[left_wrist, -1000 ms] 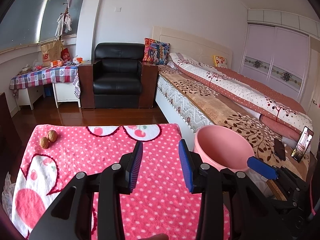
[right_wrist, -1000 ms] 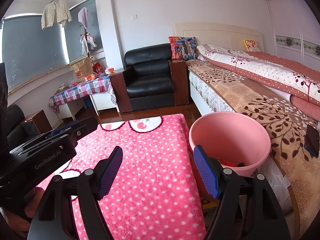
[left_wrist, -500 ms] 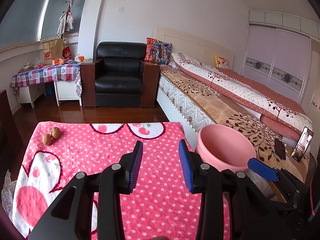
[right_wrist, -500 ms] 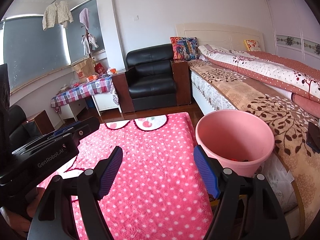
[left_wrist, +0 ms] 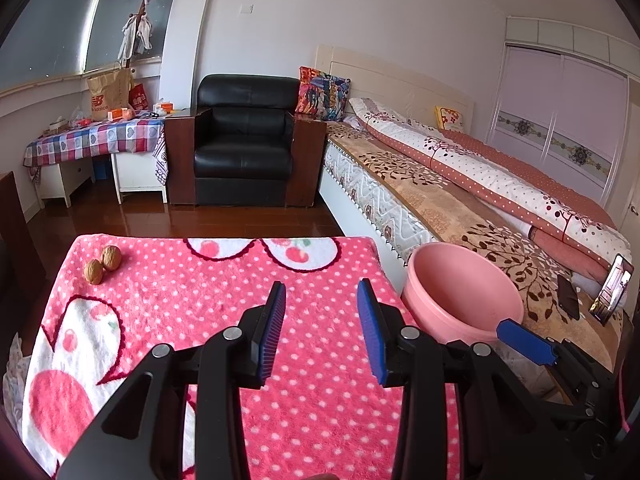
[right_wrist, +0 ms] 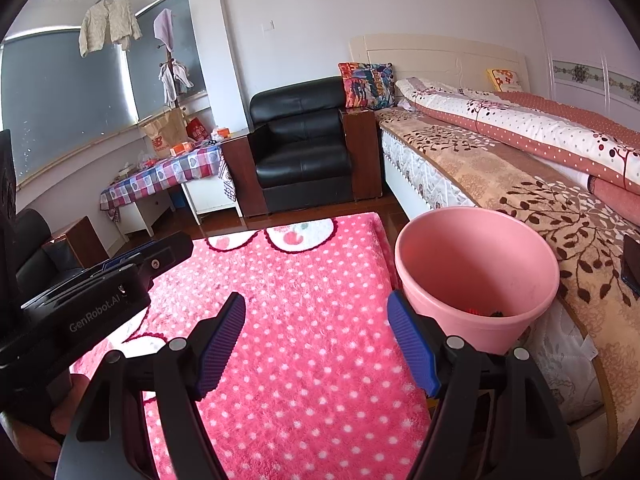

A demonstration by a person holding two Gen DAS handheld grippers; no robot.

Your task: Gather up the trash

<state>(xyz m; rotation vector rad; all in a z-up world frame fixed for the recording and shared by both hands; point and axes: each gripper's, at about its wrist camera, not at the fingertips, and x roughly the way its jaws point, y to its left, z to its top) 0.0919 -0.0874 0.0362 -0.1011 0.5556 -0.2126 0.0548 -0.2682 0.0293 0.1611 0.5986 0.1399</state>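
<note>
Two walnuts (left_wrist: 102, 265) lie touching each other near the far left corner of the bench (left_wrist: 224, 280), on its pink polka-dot cover. Left tongs (left_wrist: 321, 330) hover over the bench's middle, spread, with nothing between them. Right tongs (right_wrist: 316, 346) hang near the right edge, spread wide and empty. Just off that edge stands a pink bin (right_wrist: 476, 276) beside the bed (right_wrist: 520, 184), small dark scraps at its bottom.

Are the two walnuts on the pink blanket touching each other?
Touching, it seems. In the left wrist view the two walnuts sit side by side at the far left corner of the pink blanket, with no gap showing between them.
</note>
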